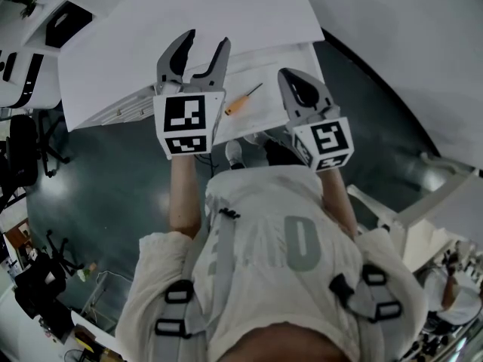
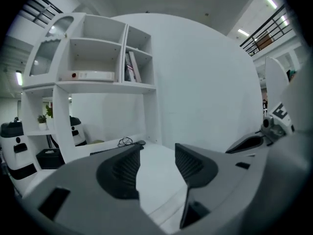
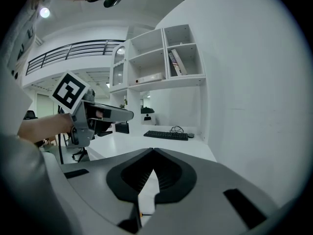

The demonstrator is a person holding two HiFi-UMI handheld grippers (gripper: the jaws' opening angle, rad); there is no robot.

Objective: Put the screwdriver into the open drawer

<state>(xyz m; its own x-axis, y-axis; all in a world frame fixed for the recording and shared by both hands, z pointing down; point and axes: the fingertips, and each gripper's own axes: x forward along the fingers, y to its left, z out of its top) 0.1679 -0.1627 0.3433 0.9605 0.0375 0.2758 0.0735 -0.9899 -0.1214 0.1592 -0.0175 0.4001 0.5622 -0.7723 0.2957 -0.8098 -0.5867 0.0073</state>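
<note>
The screwdriver [image 1: 243, 99], orange handle and thin dark shaft, lies on a white panel [image 1: 264, 66] that juts out below the table's front edge. Whether that panel is the drawer I cannot tell. My left gripper [image 1: 207, 38] is held up over the table edge, left of the screwdriver, open with nothing between its jaws [image 2: 157, 148]. My right gripper [image 1: 287, 74] hovers just right of the screwdriver, shut and empty [image 3: 153, 151]. A sliver of the orange handle [image 3: 142, 214] shows below its closed jaws. The left gripper [image 3: 128, 115] also shows in the right gripper view.
A big white table [image 1: 189, 21] fills the far side. On it, by the curved white wall, stand a white shelf unit [image 2: 93, 58] with books and a keyboard [image 3: 165, 135]. Dark floor [image 1: 113, 172] lies below, with chairs [image 1: 23, 149] at the left.
</note>
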